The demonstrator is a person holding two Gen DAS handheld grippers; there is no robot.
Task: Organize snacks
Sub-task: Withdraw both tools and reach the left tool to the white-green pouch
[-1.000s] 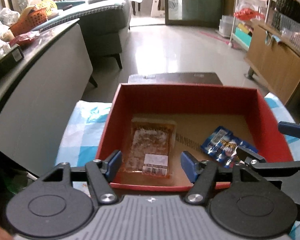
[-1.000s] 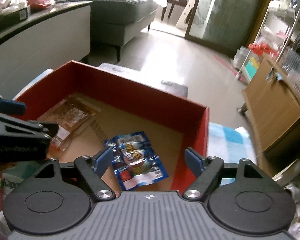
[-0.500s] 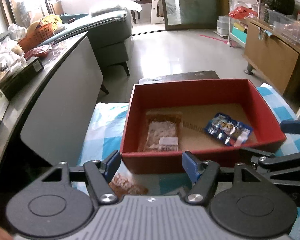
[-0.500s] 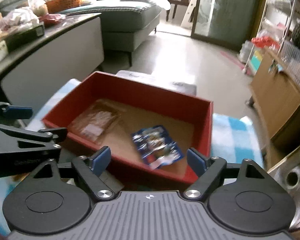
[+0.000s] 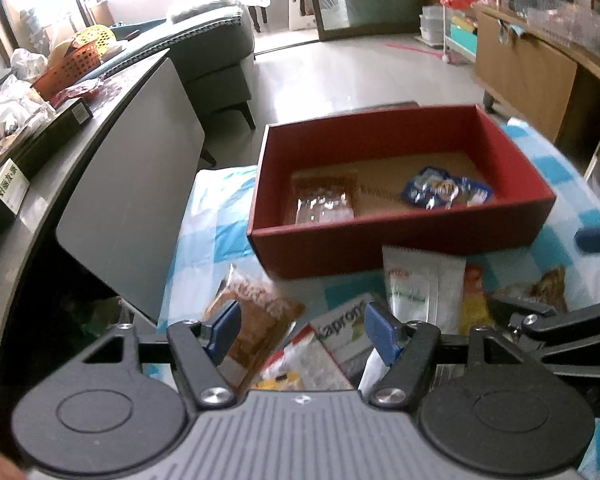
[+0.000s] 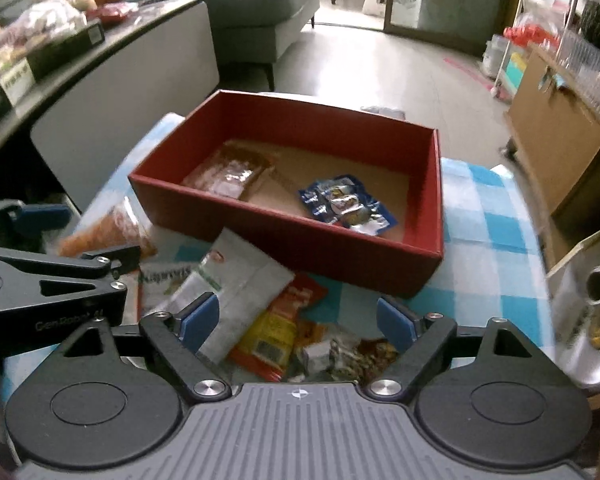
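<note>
Beyond my right gripper (image 6: 296, 322), only its view shows the metal tube (image 6: 598, 282) past the checked cloth (image 6: 488, 216). Both grippers have drawn back from the red box (image 5: 400, 240), where the brown packet (image 5: 324, 200) and blue packet (image 5: 444, 190) lie; loose snacks (image 6: 260, 300) now crowd beneath. My right jaws have just widened, empty; my left gripper (image 5: 300, 332) stands half open, gripping nothing.

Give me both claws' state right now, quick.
Left claw: open, holding nothing.
Right claw: open, has just been opening wider, nothing between its pads.
</note>
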